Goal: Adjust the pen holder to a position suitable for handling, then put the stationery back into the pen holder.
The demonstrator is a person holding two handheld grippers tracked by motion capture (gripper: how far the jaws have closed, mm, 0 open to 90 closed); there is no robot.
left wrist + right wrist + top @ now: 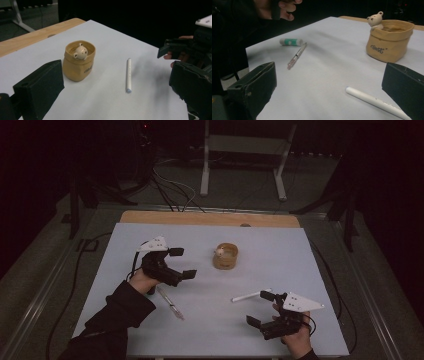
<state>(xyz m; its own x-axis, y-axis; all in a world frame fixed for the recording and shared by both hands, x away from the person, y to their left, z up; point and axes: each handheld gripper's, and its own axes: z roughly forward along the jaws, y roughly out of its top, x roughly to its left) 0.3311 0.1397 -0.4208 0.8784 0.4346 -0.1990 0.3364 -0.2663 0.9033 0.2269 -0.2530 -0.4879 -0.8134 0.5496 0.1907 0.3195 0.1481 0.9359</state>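
Note:
A tan pot [225,256] with a small bear figure at its rim stands upright at the middle of the white table top [280,265]. My left gripper [184,263] hovers to the left of it, open, with nothing between its fingers; the left gripper view has the pot [78,61] ahead between the jaws. A white pen [250,296] lies right of centre, just beyond my right gripper [258,308], which is open and empty near the front edge. A clear pen [170,303] lies below the left hand.
A short green-and-white tube [291,42] lies beside the clear pen [297,56] near the table's left edge. A bare wooden strip [210,218] runs along the far edge. Cables and a white metal stand [245,150] are on the floor behind.

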